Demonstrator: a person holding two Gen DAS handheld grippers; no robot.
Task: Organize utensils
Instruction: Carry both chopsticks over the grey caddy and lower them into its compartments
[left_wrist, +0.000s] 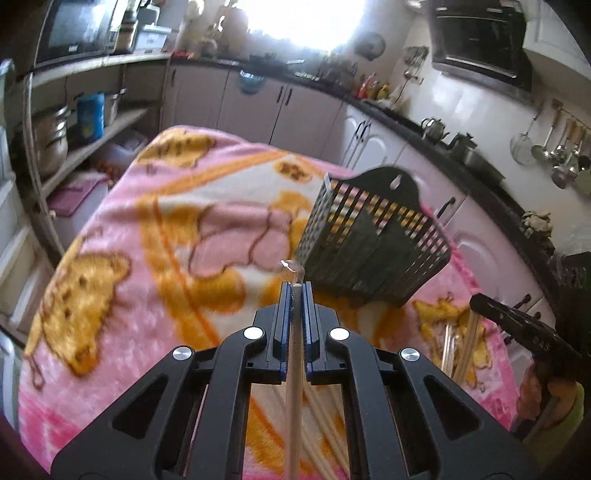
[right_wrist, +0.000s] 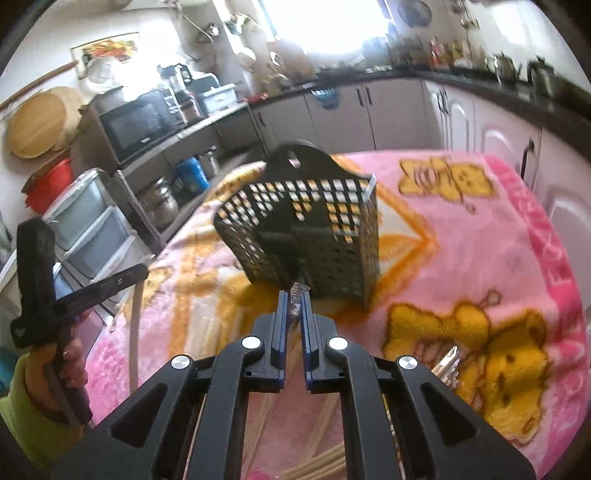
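— So, what have your grippers got?

— My left gripper is clenched on a wooden chopstick. My right gripper pinches something wrapped in crinkly clear plastic; what it is, I cannot tell.

— And the holder?

— That black slotted utensil basket stands on the pink blanket just ahead of both grippers, more chopsticks lying loose below.

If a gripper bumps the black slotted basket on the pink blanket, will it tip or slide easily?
The black slotted basket looks like thin plastic, mostly holes, so probably light. It already leans on the soft pink blanket, so a nudge may well tip it. The fleece would likely resist sliding, favouring tipping over gliding.
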